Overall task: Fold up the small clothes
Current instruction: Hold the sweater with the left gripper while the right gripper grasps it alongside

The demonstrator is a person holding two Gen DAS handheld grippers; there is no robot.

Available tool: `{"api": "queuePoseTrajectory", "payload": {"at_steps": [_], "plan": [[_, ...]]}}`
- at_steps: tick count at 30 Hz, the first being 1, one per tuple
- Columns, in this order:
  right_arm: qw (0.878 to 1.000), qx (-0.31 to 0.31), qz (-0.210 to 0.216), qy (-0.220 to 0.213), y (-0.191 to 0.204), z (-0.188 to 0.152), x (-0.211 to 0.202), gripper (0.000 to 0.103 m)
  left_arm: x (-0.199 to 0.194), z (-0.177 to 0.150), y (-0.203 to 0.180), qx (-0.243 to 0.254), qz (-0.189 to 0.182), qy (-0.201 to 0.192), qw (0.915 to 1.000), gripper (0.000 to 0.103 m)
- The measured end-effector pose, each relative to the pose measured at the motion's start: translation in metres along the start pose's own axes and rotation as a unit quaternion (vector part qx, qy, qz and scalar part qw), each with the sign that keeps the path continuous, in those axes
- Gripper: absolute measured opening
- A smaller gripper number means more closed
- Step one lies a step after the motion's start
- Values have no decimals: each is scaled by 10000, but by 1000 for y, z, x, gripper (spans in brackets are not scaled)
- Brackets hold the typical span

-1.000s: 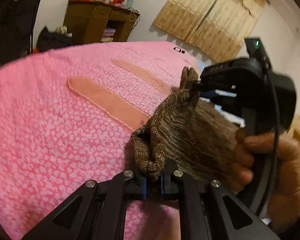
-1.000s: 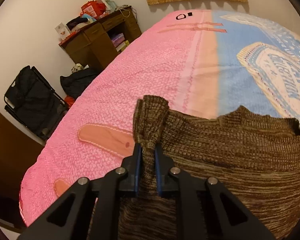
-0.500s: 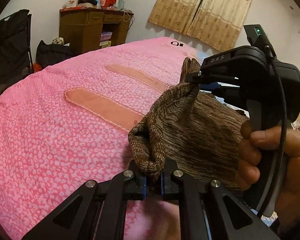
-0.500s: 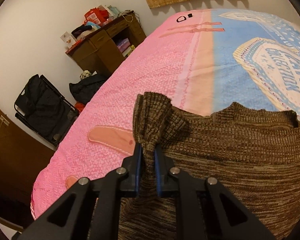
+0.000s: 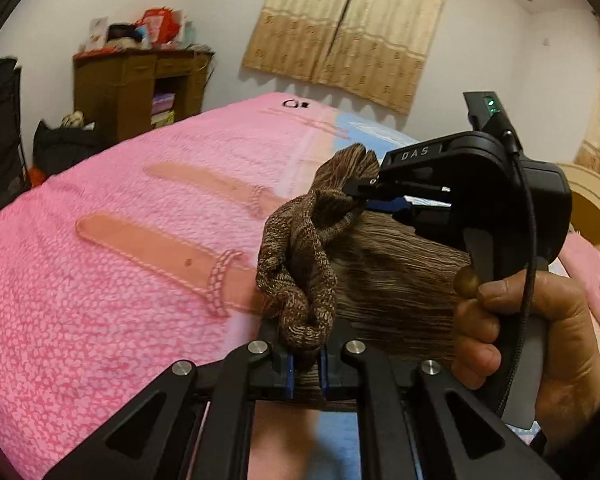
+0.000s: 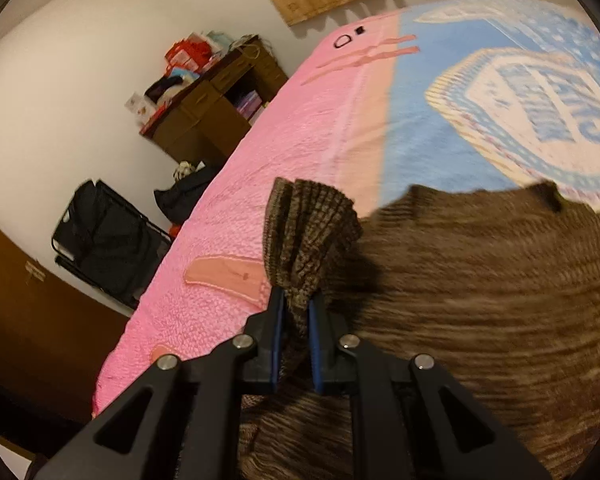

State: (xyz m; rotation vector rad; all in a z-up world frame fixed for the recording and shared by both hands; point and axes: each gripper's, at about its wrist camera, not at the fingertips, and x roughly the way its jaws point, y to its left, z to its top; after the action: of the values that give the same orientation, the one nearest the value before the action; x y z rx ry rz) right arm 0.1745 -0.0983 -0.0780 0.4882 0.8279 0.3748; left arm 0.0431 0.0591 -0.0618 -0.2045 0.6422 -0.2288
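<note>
A brown knitted sweater lies spread on the bed, its body at the right of the right wrist view. My left gripper is shut on a bunched edge of the sweater and holds it above the pink blanket. My right gripper is shut on another bunched edge of the sweater, also lifted. In the left wrist view my right gripper shows just beyond and to the right, pinching the same fabric, with a hand around its handle.
The bed has a pink blanket at left and a blue printed part at right. A brown wooden desk with clutter and a black folding chair stand by the wall left of the bed. A curtain hangs behind.
Both grippers have risen with the sweater edge still pinched, and the views have tilted up and right. The fabric between them hangs higher above the pink blanket.
</note>
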Motion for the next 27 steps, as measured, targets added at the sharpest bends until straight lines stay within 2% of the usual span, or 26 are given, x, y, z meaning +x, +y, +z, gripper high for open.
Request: {"api": "queuePoseTrajectory", "payload": {"at_steps": [5, 14, 18, 21, 27], "plan": [[9997, 210, 93, -99, -19, -1, -17, 14, -3, 4, -16, 376, -232, -158, 9989, 8], [9993, 6, 99, -361, -23, 13, -45, 14, -10, 0, -49, 991, -719, -291, 9921, 8], [9988, -208, 20, -434, -31, 17, -64, 14, -10, -2, -68, 1240, -1008, -310, 9867, 8], [9983, -294, -82, -492, -50, 18, -84, 14, -9, -9, -97, 1450, -1187, -266, 9819, 8], [9976, -218, -270, -600, -91, 24, -117, 14, -5, -13, -148, 2002, -1493, -298, 9679, 8]]}}
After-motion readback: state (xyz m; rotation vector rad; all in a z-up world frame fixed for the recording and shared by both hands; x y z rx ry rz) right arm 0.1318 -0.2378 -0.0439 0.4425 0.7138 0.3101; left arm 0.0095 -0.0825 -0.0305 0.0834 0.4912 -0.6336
